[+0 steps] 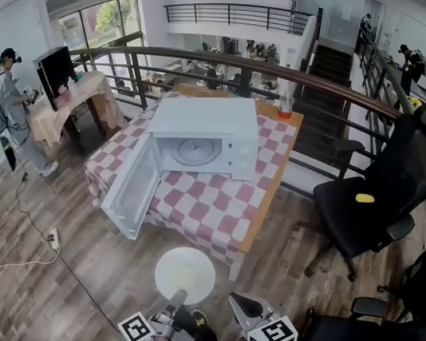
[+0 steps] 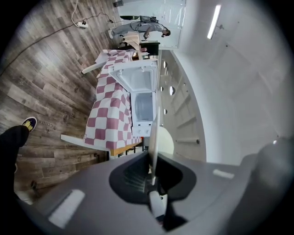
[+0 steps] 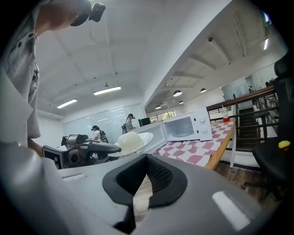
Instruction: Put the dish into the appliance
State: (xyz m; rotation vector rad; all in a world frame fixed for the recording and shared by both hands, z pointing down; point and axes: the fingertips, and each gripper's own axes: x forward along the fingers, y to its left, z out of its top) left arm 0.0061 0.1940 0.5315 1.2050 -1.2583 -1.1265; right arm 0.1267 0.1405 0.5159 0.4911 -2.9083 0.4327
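Observation:
A white microwave (image 1: 201, 143) stands on the checkered table (image 1: 215, 206), its door (image 1: 133, 189) swung wide toward the left and the cavity with its glass turntable showing. My left gripper (image 1: 175, 301) is shut on the rim of a white dish (image 1: 185, 274) and holds it level above the floor, short of the table's near edge. The left gripper view shows the dish (image 2: 154, 137) edge-on between the jaws, with the microwave (image 2: 143, 108) ahead. My right gripper (image 1: 243, 302) hangs beside the dish, shut and empty. In the right gripper view the dish (image 3: 131, 142) is at left and the microwave (image 3: 188, 126) beyond.
A black office chair (image 1: 388, 187) stands right of the table. A curved railing (image 1: 254, 67) runs behind it. An orange cup (image 1: 285, 109) sits at the table's far edge. A power strip with its cable (image 1: 52, 240) lies on the wooden floor at left. A person (image 1: 6, 103) stands far left.

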